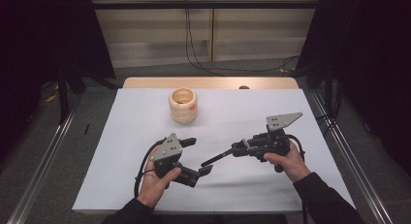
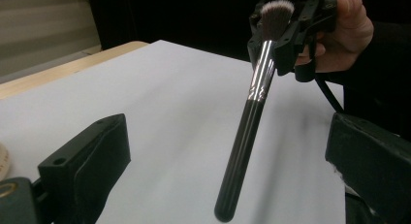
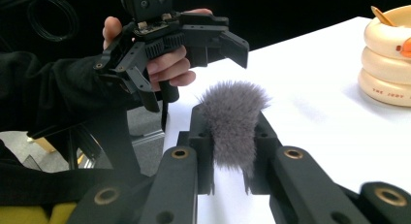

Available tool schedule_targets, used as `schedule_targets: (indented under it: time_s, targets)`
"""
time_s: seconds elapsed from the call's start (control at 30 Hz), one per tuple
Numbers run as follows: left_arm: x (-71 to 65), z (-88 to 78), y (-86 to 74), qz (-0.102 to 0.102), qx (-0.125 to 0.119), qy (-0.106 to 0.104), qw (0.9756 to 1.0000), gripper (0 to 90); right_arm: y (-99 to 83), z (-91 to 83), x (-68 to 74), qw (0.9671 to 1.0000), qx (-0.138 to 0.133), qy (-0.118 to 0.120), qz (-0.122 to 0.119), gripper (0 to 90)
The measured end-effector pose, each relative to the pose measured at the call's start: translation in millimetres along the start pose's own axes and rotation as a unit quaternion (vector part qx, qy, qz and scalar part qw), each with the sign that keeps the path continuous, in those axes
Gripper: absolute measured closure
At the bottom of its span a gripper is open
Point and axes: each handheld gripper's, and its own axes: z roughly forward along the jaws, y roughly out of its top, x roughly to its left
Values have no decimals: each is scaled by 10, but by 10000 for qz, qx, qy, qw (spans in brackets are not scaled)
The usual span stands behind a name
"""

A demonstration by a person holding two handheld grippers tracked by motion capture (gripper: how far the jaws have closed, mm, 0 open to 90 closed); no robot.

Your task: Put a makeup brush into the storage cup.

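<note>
Left gripper [image 1: 199,156]: at about seven o'clock on the table, held in the person's left hand [image 1: 157,183]. Its jaws stand spread wide and empty, one at each side of the left gripper view, turned toward the brush as if ready to receive the handle.

Holder [image 1: 183,105]: a cream, ringed pot with an orange spot, upright at about eleven o'clock, well apart from both grippers. It looks like the place a brush would stand; something thin and golden shows at its rim in the right gripper view, too small to tell.

Brush [image 2: 252,117]: a makeup brush, off the table, between the two grippers. The dark handle slants out toward the left gripper, its free end close to the open jaws.

Right gripper [image 1: 236,149]: at about four o'clock, in the right hand [image 1: 291,163]. Its jaws pinch the brush at the bristle end, the grey tuft [image 3: 231,124] bulging up between them. Held there, the whole handle stays free for a handover, probably.

Table [image 1: 310,136]: white sheet, bare around the work.
</note>
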Motion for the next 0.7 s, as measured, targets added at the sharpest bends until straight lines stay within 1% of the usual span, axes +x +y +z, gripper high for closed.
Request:
schedule_targets:
  time_s: [0.03,0.1,0.13,0.17,0.23,0.27,0.3,0.33,0.4,0.43,0.5,0.53,0.57,0.6,0.63,0.7]
  targets:
    - [7,-7,-9,-10,-17,-1,10000,19,6,-7,0,10000,10,-17,-4,777]
    - [12,-8,-16,-9,22,35,10000,17,17,-20,-5,10000,42,-52,10,778]
    - [15,-4,-17,-39,34,40,10000,17,22,-26,-7,9999,84,-82,15,778]
    - [15,0,-18,-40,40,42,10000,17,27,-32,-8,9999,108,-75,54,777]
    - [9,12,-24,32,74,1,10000,17,52,-36,-4,9998,162,-131,46,777]
    - [5,16,-26,20,70,8,10000,17,70,-38,-4,9998,163,-97,23,777]
    - [6,17,-28,31,78,32,10000,17,83,-39,-3,9997,191,-122,-3,778]
    - [8,12,-27,21,115,67,9999,17,100,-37,3,9995,245,-176,-24,777]
    - [13,16,-38,-60,70,-6,10000,16,112,-26,9,9993,305,-222,-50,777]
    - [12,13,-40,-38,98,15,9999,16,115,-14,13,9989,405,-245,-60,778]
    - [13,13,-51,27,120,7,9999,16,125,-7,17,9984,509,-243,-61,777]
    - [10,17,-53,7,111,-5,9999,16,139,-13,20,9981,557,-272,-57,777]
    - [12,14,-50,21,133,28,9999,19,153,-20,22,9980,584,-255,-51,778]
    - [12,15,-52,4,93,30,10000,20,163,-24,22,9979,592,-241,-39,777]
    - [14,13,-51,14,98,-3,10000,20,179,-31,24,9975,650,-286,-32,777]
    - [22,17,-47,-37,152,32,9999,22,203,-30,20,9968,743,-283,-25,778]
